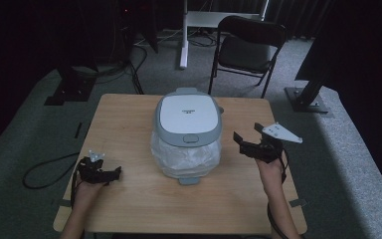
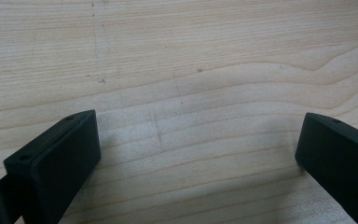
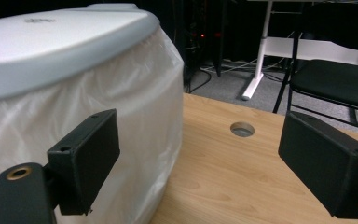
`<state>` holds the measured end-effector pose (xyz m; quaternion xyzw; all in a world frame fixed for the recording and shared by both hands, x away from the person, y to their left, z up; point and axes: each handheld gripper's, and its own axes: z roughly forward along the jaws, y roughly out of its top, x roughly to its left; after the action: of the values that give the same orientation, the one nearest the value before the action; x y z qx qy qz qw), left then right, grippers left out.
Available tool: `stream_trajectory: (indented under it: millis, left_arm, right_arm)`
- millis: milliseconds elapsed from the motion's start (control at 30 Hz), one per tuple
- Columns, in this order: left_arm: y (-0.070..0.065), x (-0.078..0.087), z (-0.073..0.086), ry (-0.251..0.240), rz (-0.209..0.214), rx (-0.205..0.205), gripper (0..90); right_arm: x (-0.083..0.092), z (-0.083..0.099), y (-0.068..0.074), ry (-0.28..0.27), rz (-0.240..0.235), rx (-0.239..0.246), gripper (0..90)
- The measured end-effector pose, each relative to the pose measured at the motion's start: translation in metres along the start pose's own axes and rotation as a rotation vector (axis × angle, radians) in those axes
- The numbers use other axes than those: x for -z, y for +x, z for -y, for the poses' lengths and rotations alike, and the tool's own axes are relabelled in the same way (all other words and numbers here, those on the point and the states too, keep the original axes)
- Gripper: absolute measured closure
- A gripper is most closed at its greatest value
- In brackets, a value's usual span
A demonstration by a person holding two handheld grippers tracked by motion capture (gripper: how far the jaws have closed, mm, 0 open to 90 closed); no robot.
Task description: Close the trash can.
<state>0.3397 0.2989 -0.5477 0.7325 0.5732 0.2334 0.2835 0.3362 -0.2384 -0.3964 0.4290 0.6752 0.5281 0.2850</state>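
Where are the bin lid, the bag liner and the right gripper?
bin lid (image 1: 187,112): high view, centre of its white top panel.
bag liner (image 1: 186,158): high view, front of the white plastic below the lid.
right gripper (image 1: 247,139): high view, between its open jaw tips.

Left tool (image 2: 198,154) jaws spread wide over bare wooden table (image 2: 191,56)

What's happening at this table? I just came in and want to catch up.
A person sits at a wooden table with a two-jaw gripper in each hand. In the middle stands a lidded bin lined with a white plastic bag, lid closed. The left gripper rests low on the table, jaws open over bare wood. The right gripper is raised beside the bin, jaws open and pointed at its bagged side, not touching it. Neither holds anything.
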Motion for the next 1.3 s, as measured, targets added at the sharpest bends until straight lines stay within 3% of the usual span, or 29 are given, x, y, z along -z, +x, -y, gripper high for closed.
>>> stream_trajectory:
  millis: [667,1300]
  left_arm:
    - [0.0,0.0,0.0,0.001,0.0,-0.001,0.7]
    - [0.0,0.0,0.0,0.0,0.0,0.0,0.7]
  right_arm:
    - [0.0,0.059,-0.022,0.061,0.088,-0.055,11.8]
    - [0.005,0.113,-0.05,0.153,0.218,-0.109,11.8]
